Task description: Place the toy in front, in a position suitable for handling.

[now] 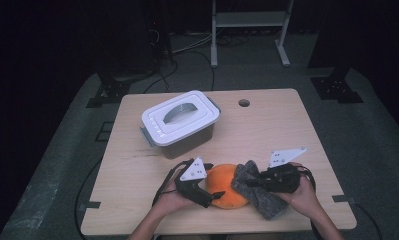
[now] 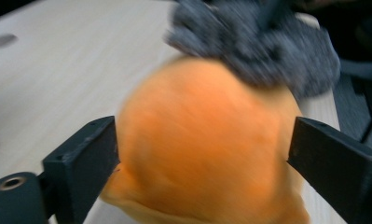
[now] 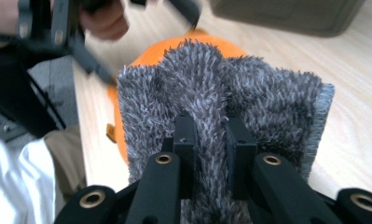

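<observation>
Wiping looks mid-course: the right claw (image 3: pixel 206 140) pinches a fold of the grey cloth (image 3: pixel 221 93) against the top of the orange ball (image 2: pixel 207 144) on the bench (image 1: pixel 267 125), while the left claw (image 2: pixel 202 154) brackets the ball, jaws spread wide beside it.

Setting: I read this as a lab or recording studio, not a home.
Surroundings: I see dark walls and a grey floor (image 1: pixel 377 150) around one lit wooden table (image 1: pixel 267 130).
Upper centre: a white metal frame stand (image 1: pixel 249 25) on the floor.
Upper left: loose cables (image 1: pixel 187 50) run across the floor.
Upper right and left: black base plates (image 1: pixel 336 87) of stands.
Table edges: I note black tape marks (image 1: pixel 341 198).
Table top: a round cable hole (image 1: pixel 244 103).
</observation>
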### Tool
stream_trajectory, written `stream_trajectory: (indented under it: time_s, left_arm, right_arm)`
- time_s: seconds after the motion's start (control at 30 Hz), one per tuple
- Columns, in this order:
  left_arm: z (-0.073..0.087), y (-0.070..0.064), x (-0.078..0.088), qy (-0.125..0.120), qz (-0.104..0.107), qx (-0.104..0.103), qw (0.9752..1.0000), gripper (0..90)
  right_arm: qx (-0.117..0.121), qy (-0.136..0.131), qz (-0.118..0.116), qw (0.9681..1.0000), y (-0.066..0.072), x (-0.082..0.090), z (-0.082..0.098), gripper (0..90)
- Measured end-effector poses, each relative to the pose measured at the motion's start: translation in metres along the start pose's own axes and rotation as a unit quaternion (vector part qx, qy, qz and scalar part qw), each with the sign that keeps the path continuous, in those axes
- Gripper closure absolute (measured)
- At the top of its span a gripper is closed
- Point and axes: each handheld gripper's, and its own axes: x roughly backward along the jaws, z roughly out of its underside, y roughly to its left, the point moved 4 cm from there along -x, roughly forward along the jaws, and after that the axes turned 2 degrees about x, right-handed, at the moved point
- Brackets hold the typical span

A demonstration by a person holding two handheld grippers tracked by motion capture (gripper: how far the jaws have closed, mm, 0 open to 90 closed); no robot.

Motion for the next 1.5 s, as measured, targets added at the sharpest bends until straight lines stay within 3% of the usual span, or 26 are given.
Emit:
stream_trajectory:
  time_s: [0.07, 0.1, 0.27, 0.43, 0.5, 0.63, 0.8, 0.9, 1.0, 1.07, 1.2, 1.33, 1.43, 1.5]
  left_arm:
    - [-0.002, 0.002, 0.000, -0.003, -0.006, 0.005, 1.0000, 7.0]
    - [-0.001, 0.003, -0.001, 0.002, -0.006, 0.007, 1.0000, 7.1]
    - [0.006, -0.001, -0.007, 0.018, 0.011, 0.004, 0.9998, 10.4]
    - [0.005, -0.011, -0.009, 0.013, 0.018, -0.037, 0.9991, 13.2]
    - [0.005, -0.014, -0.008, 0.020, 0.015, -0.049, 0.9985, 13.2]
    - [0.007, -0.013, -0.007, 0.021, 0.016, -0.052, 0.9983, 13.6]
    - [0.005, -0.011, -0.004, 0.007, 0.023, -0.042, 0.9988, 11.3]
    - [0.004, -0.008, -0.005, 0.018, 0.026, -0.015, 0.9994, 6.4]
    - [0.008, -0.008, -0.008, 0.029, 0.051, -0.003, 0.9983, 7.9]
    - [0.008, -0.009, -0.010, 0.033, 0.046, -0.015, 0.9983, 14.4]
    - [0.001, -0.010, -0.005, 0.023, 0.018, -0.060, 0.9978, 26.9]
    - [-0.003, -0.003, 0.002, 0.002, 0.003, -0.066, 0.9978, 27.4]
    - [0.002, -0.004, 0.002, 0.020, 0.002, -0.085, 0.9962, 27.3]
    - [0.005, -0.006, 0.002, 0.019, 0.003, -0.091, 0.9957, 27.3]
  right_arm:
    - [0.000, 0.003, -0.005, 1.0000, 0.001, 0.000, 0.001, 77.3]
    - [0.004, 0.010, -0.018, 0.9998, 0.004, 0.001, 0.005, 77.3]
    - [0.002, 0.007, -0.024, 0.9997, 0.004, 0.007, 0.003, 77.4]
    - [0.005, -0.026, -0.008, 0.9996, 0.007, 0.004, -0.019, 77.5]
    - [0.006, -0.020, -0.008, 0.9997, 0.007, 0.000, -0.020, 77.5]
    - [0.003, -0.007, -0.019, 0.9998, 0.006, -0.003, -0.014, 77.4]
    - [-0.012, 0.002, -0.026, 0.9996, 0.001, 0.004, 0.000, 77.4]
    - [-0.011, 0.008, -0.039, 0.9992, 0.004, 0.004, 0.003, 77.4]
    - [-0.010, 0.013, -0.052, 0.9985, 0.007, 0.002, 0.005, 77.4]
    - [-0.011, 0.013, -0.054, 0.9984, 0.008, 0.002, 0.005, 77.4]
    - [-0.004, 0.002, -0.043, 0.9991, 0.009, 0.001, -0.004, 77.8]
    - [0.002, -0.014, -0.028, 0.9995, 0.008, 0.000, -0.018, 77.9]
    - [0.000, -0.008, -0.033, 0.9994, 0.007, -0.006, -0.017, 77.8]
    - [-0.001, -0.002, -0.039, 0.9992, 0.006, -0.007, -0.012, 77.8]
